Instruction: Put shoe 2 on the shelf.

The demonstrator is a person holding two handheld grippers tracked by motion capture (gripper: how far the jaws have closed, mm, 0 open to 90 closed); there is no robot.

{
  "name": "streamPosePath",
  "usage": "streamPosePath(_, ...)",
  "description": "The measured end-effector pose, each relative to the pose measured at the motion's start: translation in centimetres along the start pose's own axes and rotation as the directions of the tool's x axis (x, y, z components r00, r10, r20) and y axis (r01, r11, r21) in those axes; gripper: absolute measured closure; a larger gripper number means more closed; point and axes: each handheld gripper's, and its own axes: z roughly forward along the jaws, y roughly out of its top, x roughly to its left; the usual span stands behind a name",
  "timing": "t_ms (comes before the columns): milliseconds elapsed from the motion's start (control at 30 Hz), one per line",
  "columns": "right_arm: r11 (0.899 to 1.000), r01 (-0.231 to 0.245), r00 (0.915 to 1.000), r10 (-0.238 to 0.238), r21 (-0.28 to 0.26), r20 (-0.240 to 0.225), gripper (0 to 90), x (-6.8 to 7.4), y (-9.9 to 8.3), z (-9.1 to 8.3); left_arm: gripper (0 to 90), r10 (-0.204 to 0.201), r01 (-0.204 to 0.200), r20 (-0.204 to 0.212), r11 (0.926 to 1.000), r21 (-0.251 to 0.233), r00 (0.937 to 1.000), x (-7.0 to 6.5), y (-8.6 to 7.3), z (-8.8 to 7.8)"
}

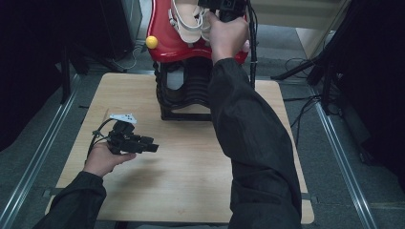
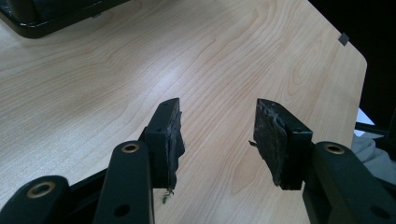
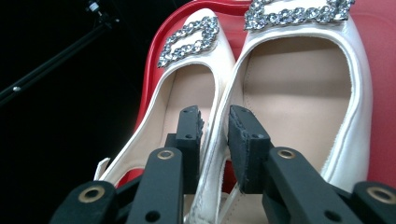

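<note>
A pair of white flat shoes with rhinestone buckles, the left shoe point(image 3: 187, 88) and the right shoe point(image 3: 299, 84), lies side by side on a red moulded tray point(image 3: 383, 70). My right gripper point(image 3: 215, 119) straddles the two adjoining inner rims of the shoes, its jaws a little apart and not visibly pressing them. In the high view the right gripper point(image 1: 224, 5) is at the top, above the shoes point(image 1: 188, 24). My left gripper point(image 2: 217, 135) is held low over the wooden table point(image 2: 116, 70), open and with nothing between its jaws; the high view shows this left gripper point(image 1: 154, 145) at the table's left.
The red tray point(image 1: 167, 47) sits on a black stand point(image 1: 184, 90) at the table's far edge, with a yellow ball point(image 1: 152, 42) at its left side. The stand's base point(image 2: 42, 23) is beyond the left gripper. Cables and tripod legs lie on the floor to the right.
</note>
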Motion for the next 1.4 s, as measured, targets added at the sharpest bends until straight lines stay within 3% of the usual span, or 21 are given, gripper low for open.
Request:
streamPosePath(267,1.000,0.020,0.9997,-0.020,0.004,-0.012,68.0,-0.1,0.5,-1.1,51.3,-0.002,0.002,0.000,1.0000,-0.003,1.0000,0.0,0.0,0.1)
streamPosePath(700,0.998,0.063,0.9979,-0.063,0.029,-0.018,64.7,-1.0,1.2,-3.6,51.0,-0.001,0.001,-0.010,1.0000,0.002,1.0000,-0.1,0.0,0.2)
streamPosePath(1167,0.998,0.065,0.9979,-0.065,0.022,-0.002,60.6,-3.5,0.9,-6.3,51.1,0.023,-0.023,-0.022,0.9994,-0.026,0.9995,-0.5,0.2,0.0)
streamPosePath(1400,0.998,0.058,0.9983,-0.058,0.030,0.004,58.2,-5.2,0.2,-7.3,50.7,0.030,-0.031,-0.019,0.9994,-0.014,0.9994,-0.4,0.2,0.0)
